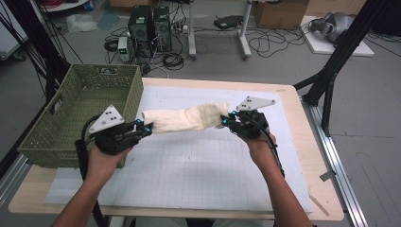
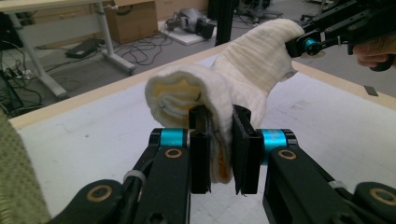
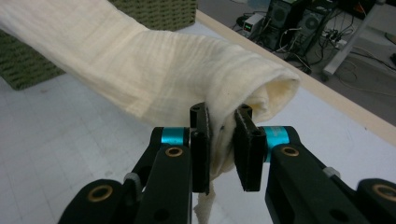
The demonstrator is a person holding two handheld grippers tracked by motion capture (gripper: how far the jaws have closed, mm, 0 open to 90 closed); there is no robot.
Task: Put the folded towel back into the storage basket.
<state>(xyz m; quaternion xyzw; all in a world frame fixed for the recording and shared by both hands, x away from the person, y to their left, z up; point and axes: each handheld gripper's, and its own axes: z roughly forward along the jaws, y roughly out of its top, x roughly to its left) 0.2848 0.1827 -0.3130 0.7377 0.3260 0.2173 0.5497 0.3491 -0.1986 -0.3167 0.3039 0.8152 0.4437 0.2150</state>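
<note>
A rolled cream cotton towel (image 1: 187, 117) hangs stretched above the white gridded mat (image 1: 198, 165) on the pale wooden table (image 1: 302, 156). The left gripper (image 1: 147, 127) pinches the towel's left end, next to the olive-green woven basket (image 1: 82, 109). The right gripper (image 1: 226, 120) pinches its other end. The 2 grippers are well apart, both off the mat.
</note>
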